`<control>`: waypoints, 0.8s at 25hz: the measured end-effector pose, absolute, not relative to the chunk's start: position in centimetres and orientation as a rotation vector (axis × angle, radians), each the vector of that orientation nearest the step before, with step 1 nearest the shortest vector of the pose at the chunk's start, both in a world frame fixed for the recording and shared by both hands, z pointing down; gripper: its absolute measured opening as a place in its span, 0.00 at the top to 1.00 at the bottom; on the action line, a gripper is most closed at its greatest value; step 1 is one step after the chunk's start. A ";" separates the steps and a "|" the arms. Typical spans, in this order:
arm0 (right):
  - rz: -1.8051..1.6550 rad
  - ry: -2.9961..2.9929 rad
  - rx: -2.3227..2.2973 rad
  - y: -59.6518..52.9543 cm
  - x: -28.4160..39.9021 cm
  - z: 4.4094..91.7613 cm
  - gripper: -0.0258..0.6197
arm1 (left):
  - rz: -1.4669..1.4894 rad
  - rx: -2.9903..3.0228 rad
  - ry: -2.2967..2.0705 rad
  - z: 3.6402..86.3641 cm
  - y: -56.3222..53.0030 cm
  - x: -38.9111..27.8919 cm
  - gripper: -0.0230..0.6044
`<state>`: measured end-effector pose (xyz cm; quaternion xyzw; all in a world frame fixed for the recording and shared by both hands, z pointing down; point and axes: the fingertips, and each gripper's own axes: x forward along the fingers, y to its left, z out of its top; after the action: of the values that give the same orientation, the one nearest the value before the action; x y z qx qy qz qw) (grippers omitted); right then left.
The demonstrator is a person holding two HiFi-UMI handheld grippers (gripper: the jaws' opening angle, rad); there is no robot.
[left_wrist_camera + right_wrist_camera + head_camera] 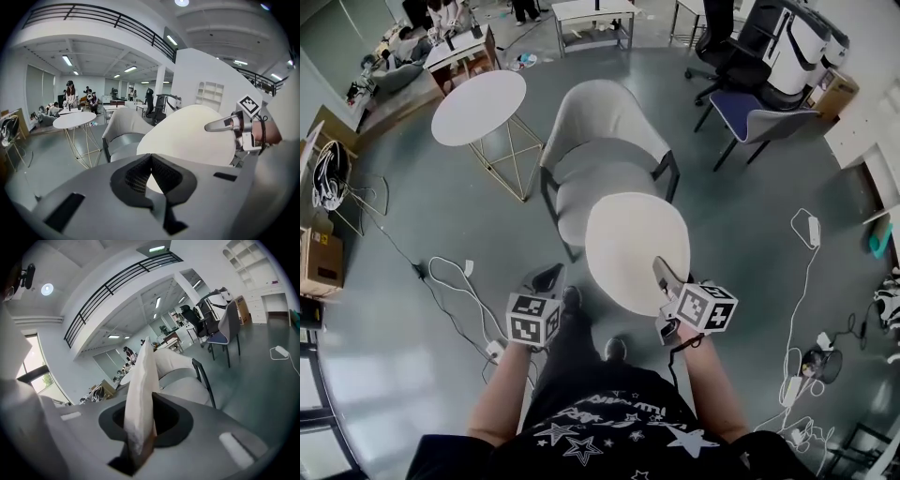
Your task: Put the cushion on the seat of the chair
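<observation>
A grey shell chair [605,127] stands ahead of me, its seat [591,192] bare and partly hidden by the round white cushion [633,246]. My right gripper [661,269] is shut on the cushion's near right edge and holds it up in front of the chair. In the right gripper view the cushion [140,385] stands edge-on, pinched between the jaws of the right gripper [139,425], with the chair [180,366] behind. My left gripper [551,276] hangs left of the cushion, apart from it. The left gripper [150,157] has its pads together and holds nothing; beyond it are the cushion [187,136] and chair [123,129].
A round white table [478,106] on a wire frame stands left of the chair. An office chair with a blue seat [750,112] is at the back right. Cables [450,281] and a power strip [813,230] lie on the floor on both sides. My feet [572,298] are below the cushion.
</observation>
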<state>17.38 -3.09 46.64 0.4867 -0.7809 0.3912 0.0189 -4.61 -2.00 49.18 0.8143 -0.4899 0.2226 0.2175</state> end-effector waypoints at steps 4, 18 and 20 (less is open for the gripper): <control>1.212 -2.384 1.559 -6.3 16.9 47.1 0.87 | 0.642 2.256 -1.351 50.3 -6.5 -5.7 0.95; 1.281 -2.230 1.502 -17.5 10.6 49.9 0.87 | 0.678 2.280 -1.131 54.1 -18.4 -8.8 0.95; 1.284 -2.215 1.491 -18.5 9.8 50.5 0.87 | 0.686 2.277 -1.109 54.9 -19.5 -9.4 0.95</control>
<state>9.82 -18.55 50.45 0.5013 -0.7446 0.4315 0.0895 -9.45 -19.54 54.95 0.8389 -0.4085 0.2528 0.2559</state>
